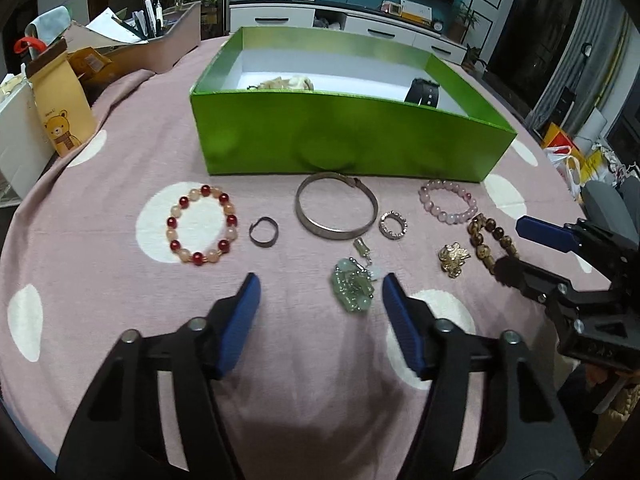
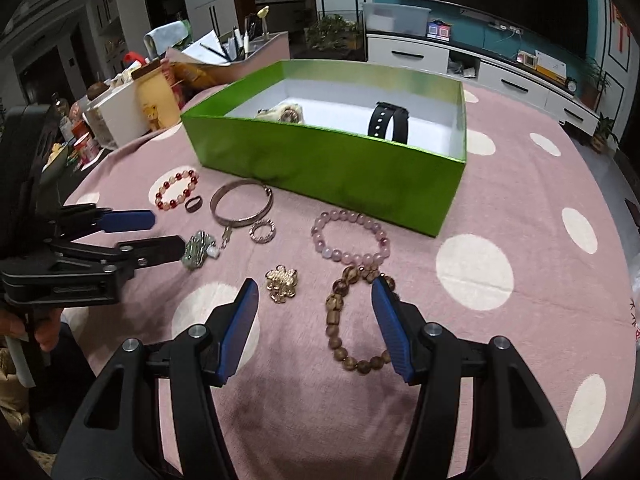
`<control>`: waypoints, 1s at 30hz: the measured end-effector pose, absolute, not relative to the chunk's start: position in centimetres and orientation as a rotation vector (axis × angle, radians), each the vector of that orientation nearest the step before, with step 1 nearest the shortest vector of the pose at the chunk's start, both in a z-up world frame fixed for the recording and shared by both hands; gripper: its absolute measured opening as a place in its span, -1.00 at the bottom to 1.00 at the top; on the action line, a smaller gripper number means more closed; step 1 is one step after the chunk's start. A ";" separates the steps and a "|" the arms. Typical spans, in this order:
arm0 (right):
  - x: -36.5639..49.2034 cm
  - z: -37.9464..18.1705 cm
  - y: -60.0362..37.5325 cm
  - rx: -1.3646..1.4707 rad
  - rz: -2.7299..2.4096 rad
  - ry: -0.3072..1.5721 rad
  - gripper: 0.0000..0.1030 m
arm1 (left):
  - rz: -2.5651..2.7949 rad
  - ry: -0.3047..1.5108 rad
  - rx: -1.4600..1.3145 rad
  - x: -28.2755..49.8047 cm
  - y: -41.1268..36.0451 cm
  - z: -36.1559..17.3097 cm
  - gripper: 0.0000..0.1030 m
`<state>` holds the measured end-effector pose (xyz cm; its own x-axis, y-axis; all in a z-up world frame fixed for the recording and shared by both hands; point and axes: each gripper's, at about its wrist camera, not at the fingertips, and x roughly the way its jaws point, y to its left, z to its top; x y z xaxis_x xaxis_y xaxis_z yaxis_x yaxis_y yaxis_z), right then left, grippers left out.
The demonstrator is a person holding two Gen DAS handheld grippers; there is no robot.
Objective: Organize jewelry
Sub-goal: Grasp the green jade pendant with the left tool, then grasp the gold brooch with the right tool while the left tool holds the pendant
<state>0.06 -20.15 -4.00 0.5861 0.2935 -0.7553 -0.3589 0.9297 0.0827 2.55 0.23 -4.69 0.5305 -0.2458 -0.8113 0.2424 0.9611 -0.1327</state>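
A green box (image 1: 340, 148) (image 2: 332, 168) stands on the pink dotted cloth, holding a black watch (image 2: 390, 122) and a pale watch (image 2: 286, 114). Before it lie a red bead bracelet (image 1: 202, 225), a dark ring (image 1: 263, 232), a silver bangle (image 1: 336, 208), a sparkly ring (image 1: 393, 225), a pink bead bracelet (image 2: 351, 238), a green jade piece (image 1: 352, 288), a gold brooch (image 2: 282, 283) and a brown bead bracelet (image 2: 352, 320). My left gripper (image 1: 320, 304) is open, its right pad beside the jade piece. My right gripper (image 2: 316, 312) is open over the brown bracelet.
A bear-print paper bag (image 1: 60, 100), a white box (image 1: 16, 132) and a tray of pens and papers (image 1: 152, 40) crowd the table's far left. A white TV cabinet (image 1: 360, 24) stands behind. The table edge curves at the right (image 2: 608, 280).
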 end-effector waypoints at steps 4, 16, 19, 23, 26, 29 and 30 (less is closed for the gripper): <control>0.0 -4.0 -19.8 -0.089 0.392 0.864 0.15 | -0.295 0.992 0.015 3.0 -0.6 -5.6 -0.10; 0.3 -4.5 -19.2 -0.099 0.418 0.883 -0.09 | -0.312 0.966 0.037 2.8 -1.5 -5.7 -0.63; 0.4 -4.7 -18.9 -0.104 0.425 0.885 -0.13 | -0.300 0.948 0.003 2.8 -0.5 -4.9 -0.77; 0.5 -4.9 -18.3 -0.109 0.439 0.888 -0.13 | -0.285 0.931 -0.043 3.0 1.2 -4.2 -0.77; 0.8 -5.3 -17.7 -0.119 0.445 0.898 -0.13 | -0.282 0.923 -0.057 3.0 1.8 -3.9 -0.77; 1.1 -5.7 -17.1 -0.127 0.447 0.911 -0.20 | -0.286 0.912 -0.058 2.8 2.0 -3.7 -0.77; 1.2 -5.8 -17.0 -0.129 0.446 0.912 -0.21 | -0.285 0.907 -0.060 2.7 2.1 -3.5 -0.77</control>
